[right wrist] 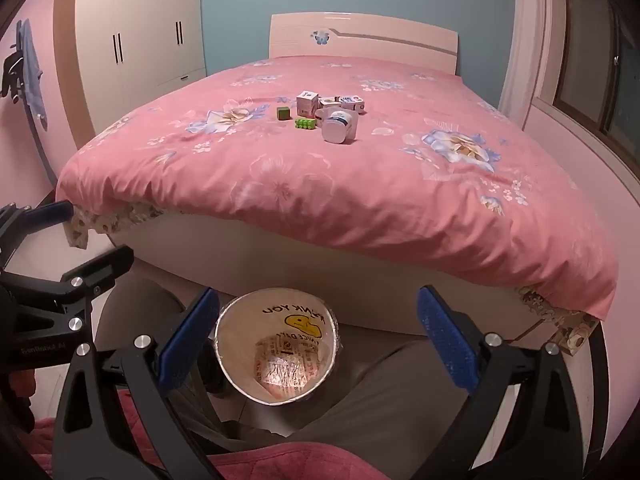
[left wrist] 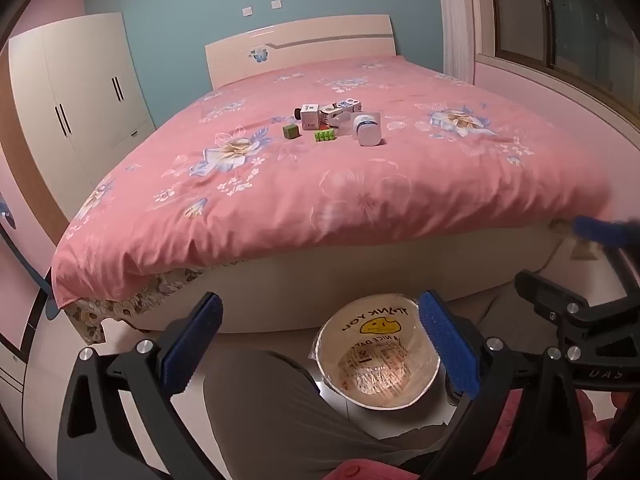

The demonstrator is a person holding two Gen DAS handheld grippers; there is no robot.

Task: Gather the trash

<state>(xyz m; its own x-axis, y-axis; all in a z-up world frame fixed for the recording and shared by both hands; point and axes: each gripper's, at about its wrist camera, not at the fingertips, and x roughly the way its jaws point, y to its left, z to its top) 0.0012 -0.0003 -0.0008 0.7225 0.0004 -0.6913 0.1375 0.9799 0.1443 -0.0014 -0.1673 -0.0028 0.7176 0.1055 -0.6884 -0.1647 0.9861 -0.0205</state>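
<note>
A cluster of trash lies mid-bed on the pink floral cover: a white jar [left wrist: 368, 130] [right wrist: 339, 125] on its side, a white carton [left wrist: 310, 116] [right wrist: 307, 103], more small boxes [left wrist: 340, 109] [right wrist: 347, 102], a green cube [left wrist: 291, 131] [right wrist: 283, 113] and a green studded piece [left wrist: 325, 135] [right wrist: 305, 123]. A bin lined with a "thank you" smiley bag [left wrist: 340, 322] [right wrist: 240, 312] stands on the floor at the bed's foot. My left gripper [left wrist: 320, 344] and right gripper [right wrist: 318, 336] are both open and empty, held low above the bin, far from the trash.
The bed [left wrist: 400, 184] [right wrist: 400, 200] fills the middle, headboard [left wrist: 300, 46] at the back. A white wardrobe [left wrist: 80, 100] [right wrist: 136, 48] stands at left, a window [left wrist: 580, 32] at right. The person's grey-trousered legs [left wrist: 260, 420] [right wrist: 380, 400] flank the bin.
</note>
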